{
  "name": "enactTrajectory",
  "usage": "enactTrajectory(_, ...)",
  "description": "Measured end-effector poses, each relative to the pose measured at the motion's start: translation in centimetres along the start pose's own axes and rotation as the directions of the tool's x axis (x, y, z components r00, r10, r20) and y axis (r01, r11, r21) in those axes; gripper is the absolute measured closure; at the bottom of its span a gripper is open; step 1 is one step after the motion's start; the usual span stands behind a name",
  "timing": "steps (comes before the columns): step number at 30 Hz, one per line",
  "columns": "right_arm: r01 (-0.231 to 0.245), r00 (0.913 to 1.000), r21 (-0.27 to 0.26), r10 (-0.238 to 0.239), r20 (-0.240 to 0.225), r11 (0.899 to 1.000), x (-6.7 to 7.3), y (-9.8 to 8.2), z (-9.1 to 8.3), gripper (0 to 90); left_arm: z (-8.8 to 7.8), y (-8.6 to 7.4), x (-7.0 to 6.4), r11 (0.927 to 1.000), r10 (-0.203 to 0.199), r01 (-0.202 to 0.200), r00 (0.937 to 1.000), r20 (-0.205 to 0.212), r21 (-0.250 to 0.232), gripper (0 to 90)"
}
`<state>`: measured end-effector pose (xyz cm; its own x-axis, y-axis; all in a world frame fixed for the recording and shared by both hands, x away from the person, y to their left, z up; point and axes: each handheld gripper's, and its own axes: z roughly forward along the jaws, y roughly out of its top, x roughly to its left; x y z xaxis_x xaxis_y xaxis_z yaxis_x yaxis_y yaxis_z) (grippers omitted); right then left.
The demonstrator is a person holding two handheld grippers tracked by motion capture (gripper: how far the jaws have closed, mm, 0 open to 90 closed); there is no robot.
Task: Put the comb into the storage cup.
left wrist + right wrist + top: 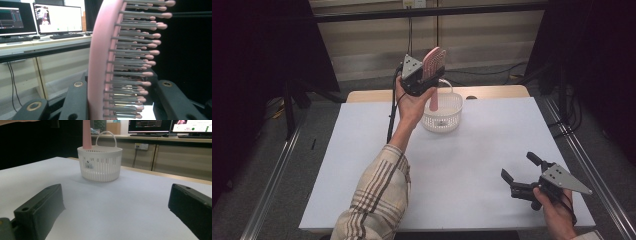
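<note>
A pink hairbrush (433, 64) stands upright in my left gripper (424, 79), which is shut on its head; the handle points down into a white slotted basket (451, 118) at the far middle of the table. In the left gripper view the brush's pink back (97, 62) and its rows of bristles sit between the two black jaws. From the right gripper view, the pink handle (87, 135) dips into the basket (100, 165). My right gripper (521, 172) rests low at the table's near right, open, with nothing between its jaws.
The white table top (462, 165) stretches between the basket and my right gripper. A wooden strip (502, 92) edges its far side. Metal rails (584, 170) run along both sides of the table. Monitors (58, 18) stand on a desk beyond.
</note>
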<state>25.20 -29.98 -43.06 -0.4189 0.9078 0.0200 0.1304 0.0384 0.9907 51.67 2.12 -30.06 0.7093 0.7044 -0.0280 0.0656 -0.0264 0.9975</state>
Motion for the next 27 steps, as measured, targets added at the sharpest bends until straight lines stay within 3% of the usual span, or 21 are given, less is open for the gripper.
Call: enactTrajectory(27,0.006,1.0,0.007,-0.006,-0.001,1.0,0.0,-0.1,0.0,0.0,0.4,-4.2,-0.2,0.9986,-0.038,0.038,0.9993,-0.005,0.038,61.5)
